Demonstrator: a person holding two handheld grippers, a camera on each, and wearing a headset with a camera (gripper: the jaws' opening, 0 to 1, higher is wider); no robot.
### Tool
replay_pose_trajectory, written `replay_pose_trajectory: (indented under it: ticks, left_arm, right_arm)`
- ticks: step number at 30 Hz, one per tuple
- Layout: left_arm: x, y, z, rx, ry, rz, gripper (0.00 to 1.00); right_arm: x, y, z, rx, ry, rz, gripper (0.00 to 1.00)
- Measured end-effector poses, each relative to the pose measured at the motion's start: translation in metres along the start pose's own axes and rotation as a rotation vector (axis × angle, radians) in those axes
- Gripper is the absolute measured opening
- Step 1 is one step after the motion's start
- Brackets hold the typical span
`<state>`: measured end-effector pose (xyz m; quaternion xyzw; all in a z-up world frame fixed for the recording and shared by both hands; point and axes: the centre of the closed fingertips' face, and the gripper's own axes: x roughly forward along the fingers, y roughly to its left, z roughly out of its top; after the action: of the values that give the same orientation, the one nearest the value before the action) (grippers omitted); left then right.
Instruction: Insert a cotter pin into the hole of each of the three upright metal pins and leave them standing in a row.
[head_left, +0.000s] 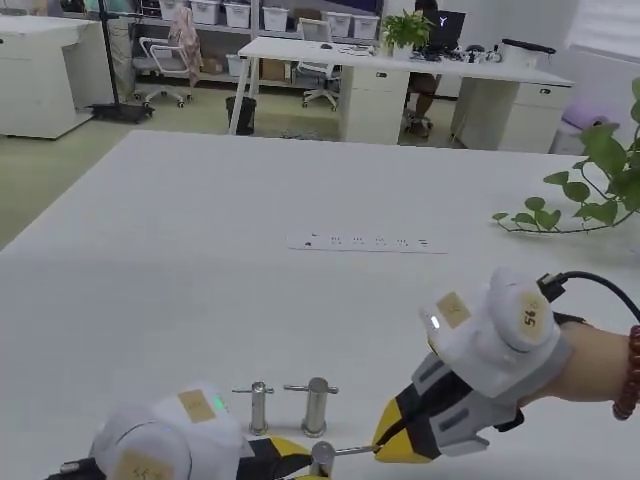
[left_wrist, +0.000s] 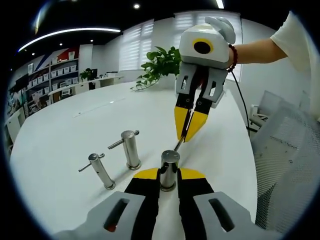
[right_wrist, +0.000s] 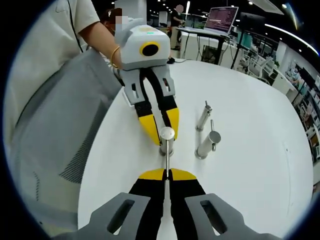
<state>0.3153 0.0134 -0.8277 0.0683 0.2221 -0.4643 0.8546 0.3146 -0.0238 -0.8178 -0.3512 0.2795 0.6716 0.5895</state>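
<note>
Two uprights (left_wrist: 132, 150) beside left gripper (left_wrist: 169, 176) already cottered. It clamps third upright (left_wrist: 170, 161); right gripper (right_wrist: 167, 175) pinches last cotter pin (right_wrist: 167, 159) at hole.

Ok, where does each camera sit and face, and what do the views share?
Head view: on the headset, forward-down over the table; left gripper, right gripper, a beaded wrist.
Left gripper view: along its jaws clamping the near pin, facing the right gripper and forearm.
Right gripper view: along its jaws gripping the cotter pin, facing the left gripper and torso.
Shared: the near pin and two finished pins.
</note>
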Motion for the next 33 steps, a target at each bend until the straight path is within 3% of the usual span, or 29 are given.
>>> replay_pose_trajectory:
  ticks: [18, 33]
  left_arm:
    - [0.001, 0.001, -0.001, -0.048, -0.018, -0.014, 0.12]
    - [0.003, 0.002, -0.006, -0.133, -0.029, -0.016, 0.12]
  right_arm:
    - [0.015, -0.001, 0.014, -0.041, 0.005, 0.002, 0.03]
    - [0.024, 0.000, 0.025, -0.005, -0.025, -0.004, 0.04]
